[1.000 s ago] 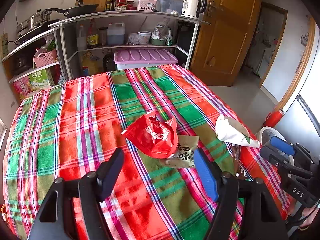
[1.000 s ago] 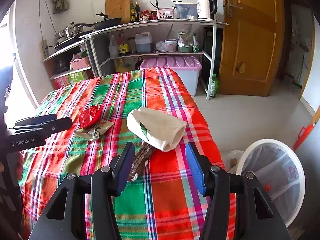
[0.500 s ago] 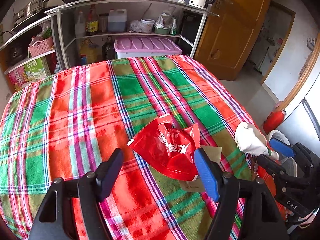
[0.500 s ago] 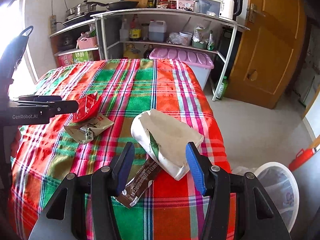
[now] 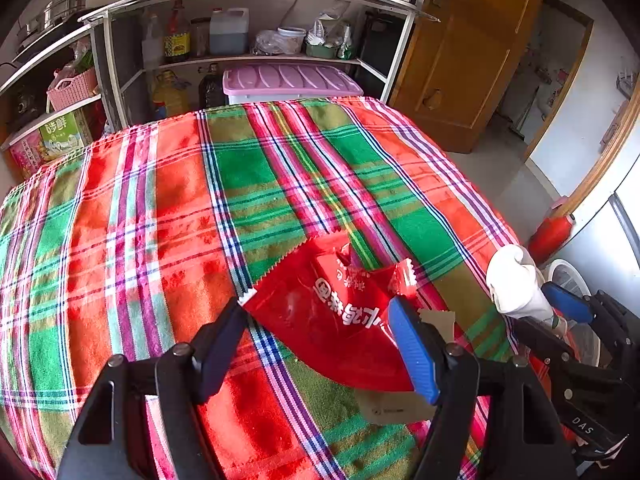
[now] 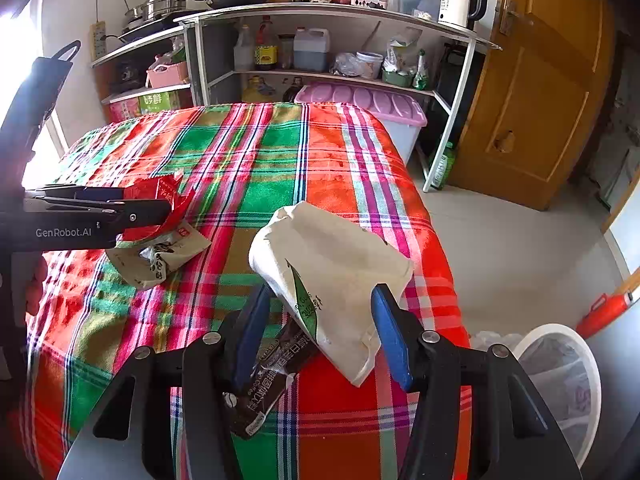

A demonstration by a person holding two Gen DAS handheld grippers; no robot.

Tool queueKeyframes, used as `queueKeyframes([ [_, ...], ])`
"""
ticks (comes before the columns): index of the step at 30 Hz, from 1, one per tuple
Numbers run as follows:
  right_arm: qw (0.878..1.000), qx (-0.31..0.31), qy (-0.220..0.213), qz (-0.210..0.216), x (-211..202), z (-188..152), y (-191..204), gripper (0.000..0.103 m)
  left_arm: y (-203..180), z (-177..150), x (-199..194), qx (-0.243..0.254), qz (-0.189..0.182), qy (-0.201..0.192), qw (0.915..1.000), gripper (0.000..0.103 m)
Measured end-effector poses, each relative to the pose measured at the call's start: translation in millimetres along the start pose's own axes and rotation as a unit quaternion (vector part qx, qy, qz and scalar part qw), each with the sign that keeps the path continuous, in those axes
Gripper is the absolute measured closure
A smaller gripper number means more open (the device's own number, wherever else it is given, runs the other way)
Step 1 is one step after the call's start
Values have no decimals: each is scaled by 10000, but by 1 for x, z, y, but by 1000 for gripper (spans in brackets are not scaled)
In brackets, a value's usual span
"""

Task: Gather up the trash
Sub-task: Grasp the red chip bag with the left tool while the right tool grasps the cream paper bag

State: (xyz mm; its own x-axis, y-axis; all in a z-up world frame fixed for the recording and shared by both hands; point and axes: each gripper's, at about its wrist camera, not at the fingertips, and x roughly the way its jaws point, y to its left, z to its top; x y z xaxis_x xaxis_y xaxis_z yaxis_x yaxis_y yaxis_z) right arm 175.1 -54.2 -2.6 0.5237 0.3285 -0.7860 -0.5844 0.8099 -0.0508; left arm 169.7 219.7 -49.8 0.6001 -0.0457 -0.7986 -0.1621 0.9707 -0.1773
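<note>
A red snack wrapper (image 5: 336, 312) lies on the plaid tablecloth (image 5: 200, 208), between the open fingers of my left gripper (image 5: 316, 332). It partly covers a beige wrapper (image 6: 160, 256). My right gripper (image 6: 316, 328) is open around a white paper bag (image 6: 332, 284) near the table's right edge. A dark brown coffee sachet (image 6: 268, 376) lies under the bag. The left gripper shows in the right wrist view (image 6: 140, 210), with the red wrapper (image 6: 160, 196) at its tips. The white bag also shows in the left wrist view (image 5: 516, 284).
A white waste bin (image 6: 560, 376) lined with a bag stands on the floor right of the table. A metal shelf rack (image 6: 320, 40) with bottles, pans and a kettle stands behind the table. A pink-lidded box (image 6: 368, 104) and a wooden door (image 6: 540, 92) are beyond.
Both grippers have moved forward and down. The red wrapper now sits between the left fingers, and the white bag now sits between the right fingers. Both stay open.
</note>
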Motion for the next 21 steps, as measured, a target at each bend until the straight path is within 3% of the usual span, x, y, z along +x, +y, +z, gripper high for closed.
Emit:
queueKeyframes([
  [2, 10000, 3, -8, -2, 0, 0, 1, 63, 0, 0, 3, -26, 15, 45, 10000, 28],
  [5, 10000, 30, 24, 21, 3, -1, 0, 71, -3, -1, 5, -45, 38, 8, 10000, 31],
  [17, 9999, 67, -53, 60, 1, -2, -1, 78, -12, 2, 4, -12, -113, -71, 9999, 67],
  [18, 9999, 75, -58, 60, 0, -2, 0, 78, -13, 2, 3, -23, -132, -85, 9999, 75],
  [21, 9999, 123, -105, 44, -1, -3, -1, 80, -15, 3, 2, 23, -83, -122, 9999, 79],
])
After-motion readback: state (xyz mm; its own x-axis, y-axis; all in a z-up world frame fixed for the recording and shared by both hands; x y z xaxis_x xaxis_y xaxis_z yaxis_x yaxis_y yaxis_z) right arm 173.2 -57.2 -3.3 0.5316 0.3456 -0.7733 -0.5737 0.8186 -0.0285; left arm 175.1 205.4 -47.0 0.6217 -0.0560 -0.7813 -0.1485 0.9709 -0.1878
